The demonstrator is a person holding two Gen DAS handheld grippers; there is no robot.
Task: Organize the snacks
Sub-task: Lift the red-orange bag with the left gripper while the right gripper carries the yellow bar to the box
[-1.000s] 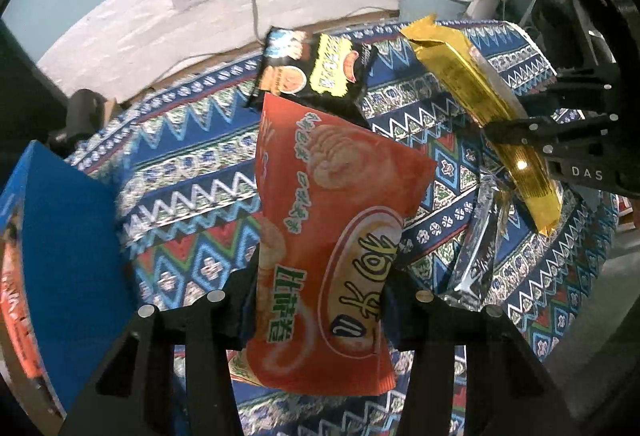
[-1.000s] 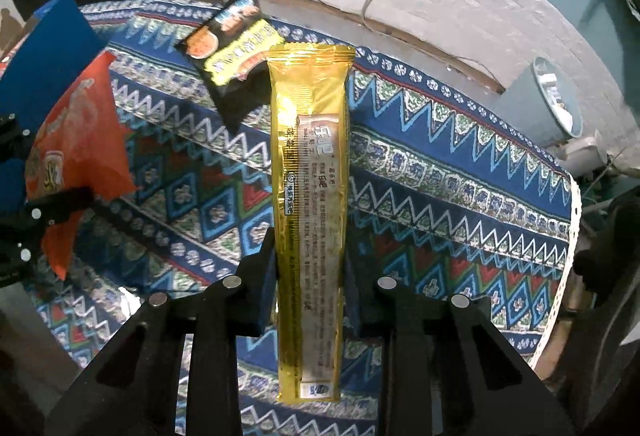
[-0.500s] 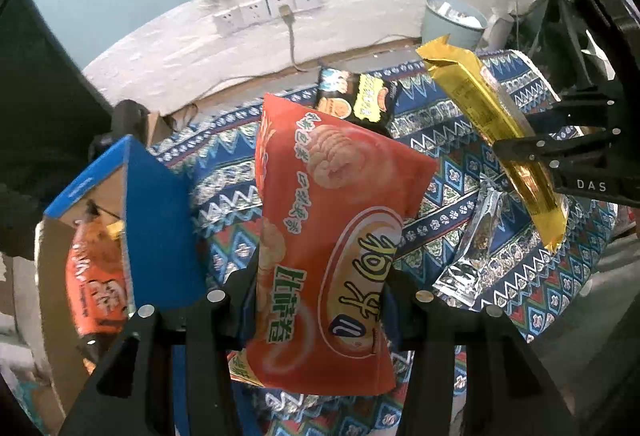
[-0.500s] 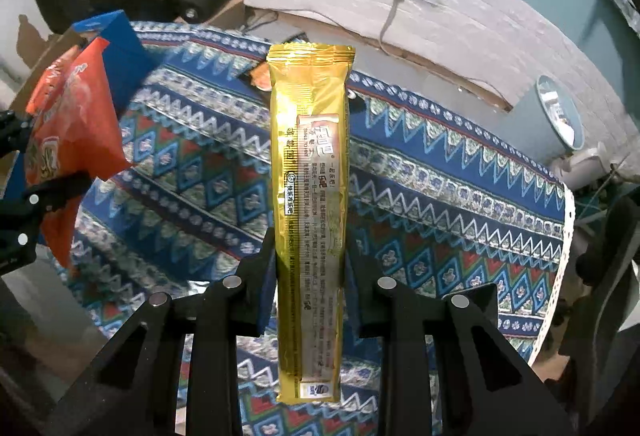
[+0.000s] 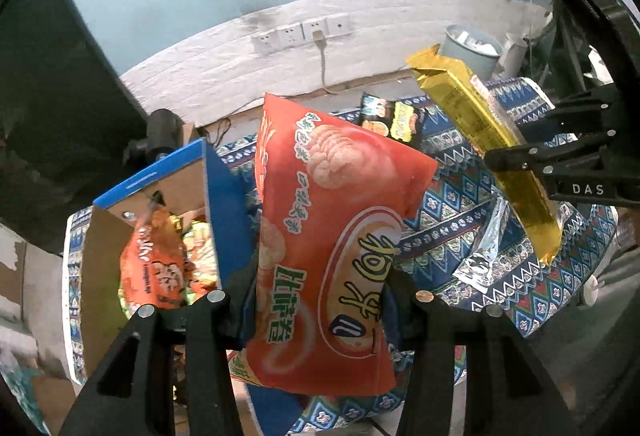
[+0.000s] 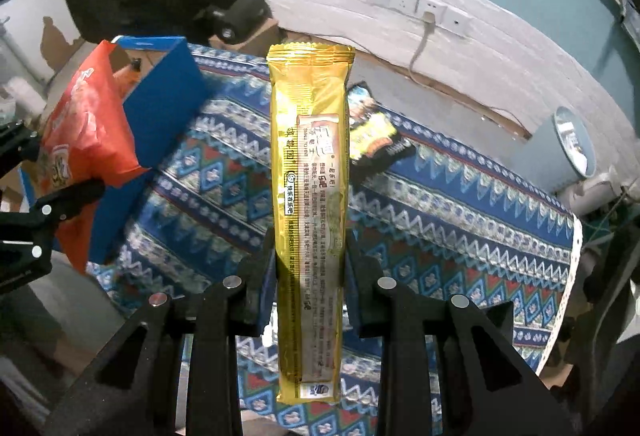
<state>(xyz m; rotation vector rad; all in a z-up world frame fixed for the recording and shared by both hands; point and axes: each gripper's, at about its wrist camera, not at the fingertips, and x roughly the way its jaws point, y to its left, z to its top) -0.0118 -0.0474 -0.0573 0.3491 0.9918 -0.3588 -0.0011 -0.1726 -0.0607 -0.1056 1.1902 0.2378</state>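
Left wrist view: the left claw (image 5: 320,300) pinches a large orange-red snack bag (image 5: 332,236) between its two black fingers, the bag standing up out of the grip and clear of the patterned cloth on the bench (image 5: 532,288). Just left of that bag stands an open blue cardboard box (image 5: 216,204) with its flap raised; inside it lie an orange packet (image 5: 156,264) and other wrappers too crowded to tell apart. To the right the right claw (image 5: 520,160) comes in from the side, pressed together on a long gold wrapper (image 5: 480,128) that slants up and to the left (its lower end hangs free above the cloth). A silver packet (image 5: 488,248) lies flat on the cloth under that wrapper, and a black-and-yellow packet (image 5: 392,116) lies farther back near the bench's far edge. Behind the bench a white brick band carries a row of wall sockets (image 5: 300,32) with one cable plugged in, and a grey bin (image 5: 472,48) stands at the right. From the right wrist view the gold wrapper rises straight up between the fingers, the black-and-yellow packet partly hidden behind it on the cloth, and the blue box sits at the bench's left end with the orange-red bag held in front of it.
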